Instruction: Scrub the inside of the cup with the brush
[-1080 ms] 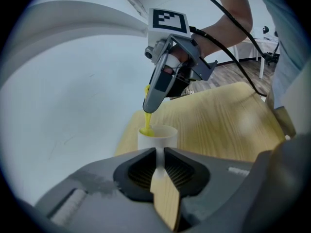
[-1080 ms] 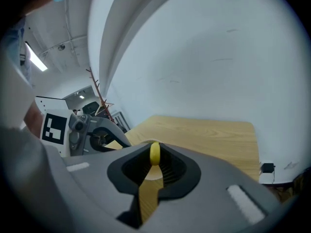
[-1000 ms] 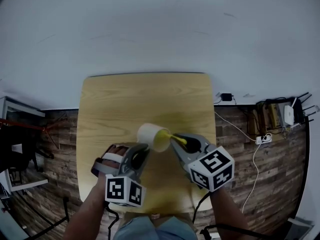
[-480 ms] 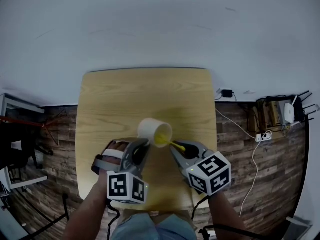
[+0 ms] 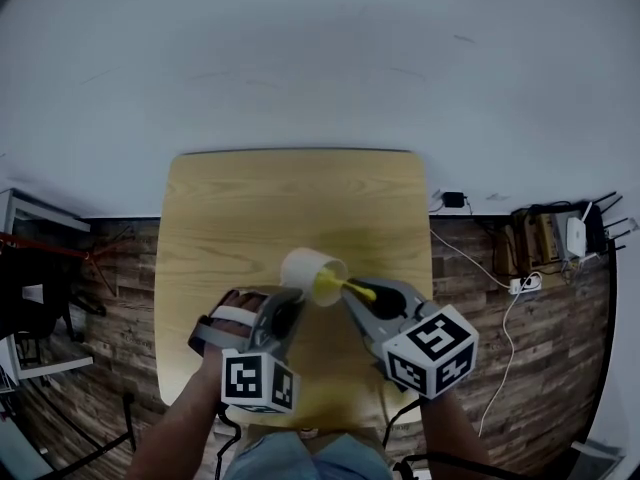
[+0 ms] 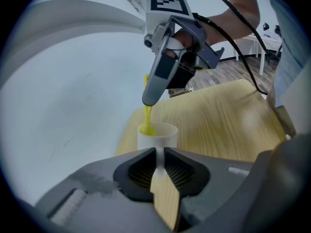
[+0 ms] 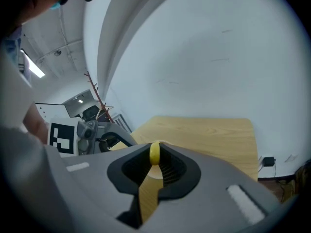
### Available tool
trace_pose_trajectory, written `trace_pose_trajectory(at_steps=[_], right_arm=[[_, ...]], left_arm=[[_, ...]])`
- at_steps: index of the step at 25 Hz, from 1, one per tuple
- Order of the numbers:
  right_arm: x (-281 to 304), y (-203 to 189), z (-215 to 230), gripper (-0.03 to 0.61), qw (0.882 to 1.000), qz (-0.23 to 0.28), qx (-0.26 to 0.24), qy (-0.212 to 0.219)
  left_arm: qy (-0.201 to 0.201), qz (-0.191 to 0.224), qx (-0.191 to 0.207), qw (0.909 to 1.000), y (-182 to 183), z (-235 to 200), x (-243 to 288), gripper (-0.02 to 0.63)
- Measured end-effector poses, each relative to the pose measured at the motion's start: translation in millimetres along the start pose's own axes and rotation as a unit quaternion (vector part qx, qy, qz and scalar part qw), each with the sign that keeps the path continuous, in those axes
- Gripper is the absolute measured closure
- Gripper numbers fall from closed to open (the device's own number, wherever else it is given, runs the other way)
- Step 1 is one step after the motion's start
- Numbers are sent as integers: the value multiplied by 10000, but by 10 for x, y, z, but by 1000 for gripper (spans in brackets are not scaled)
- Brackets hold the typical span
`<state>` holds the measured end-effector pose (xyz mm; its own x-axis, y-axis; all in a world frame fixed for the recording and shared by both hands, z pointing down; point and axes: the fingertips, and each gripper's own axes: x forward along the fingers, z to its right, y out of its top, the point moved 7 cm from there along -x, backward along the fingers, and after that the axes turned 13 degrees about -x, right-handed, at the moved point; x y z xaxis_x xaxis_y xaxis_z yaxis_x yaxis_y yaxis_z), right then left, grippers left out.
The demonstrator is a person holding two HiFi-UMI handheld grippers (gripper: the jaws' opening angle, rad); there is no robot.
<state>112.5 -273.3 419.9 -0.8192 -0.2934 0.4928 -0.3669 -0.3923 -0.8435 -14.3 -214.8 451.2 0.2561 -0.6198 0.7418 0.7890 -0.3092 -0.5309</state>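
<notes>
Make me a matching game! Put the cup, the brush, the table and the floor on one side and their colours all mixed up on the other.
Things:
1. cup
2. brush
3. table
4. floor

Colours:
A. dark brown planks
B. white
C. pale wood
D. yellow

Right pairs: 1-B, 2-D, 3-C, 4-A.
</notes>
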Motion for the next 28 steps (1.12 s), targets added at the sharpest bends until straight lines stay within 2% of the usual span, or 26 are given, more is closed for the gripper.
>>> trace_pose_trajectory(at_steps=[7,13,17,23,28], right_arm=[[-73,-150,211,538,9997,-90,-40,-242],[-84,-374,107,539,9991,-257,207,-278],[-56,-449,-52,540,9982,-306,507,-120],[-27,-331,-206,540,9927,177,1193,30],[-202,-75,-229,538,9901,566,1283,-48]], left_arm=[[82,7,-142,9999,18,-9,-14,535],[208,-35,-375,9991,-7,-6,-13,535],[224,-13,-382,9990,-16,4,1,535],[266,74,-319,9991,-63,61,14,535],[276,240,-935,9949,-170,32,-20,535]])
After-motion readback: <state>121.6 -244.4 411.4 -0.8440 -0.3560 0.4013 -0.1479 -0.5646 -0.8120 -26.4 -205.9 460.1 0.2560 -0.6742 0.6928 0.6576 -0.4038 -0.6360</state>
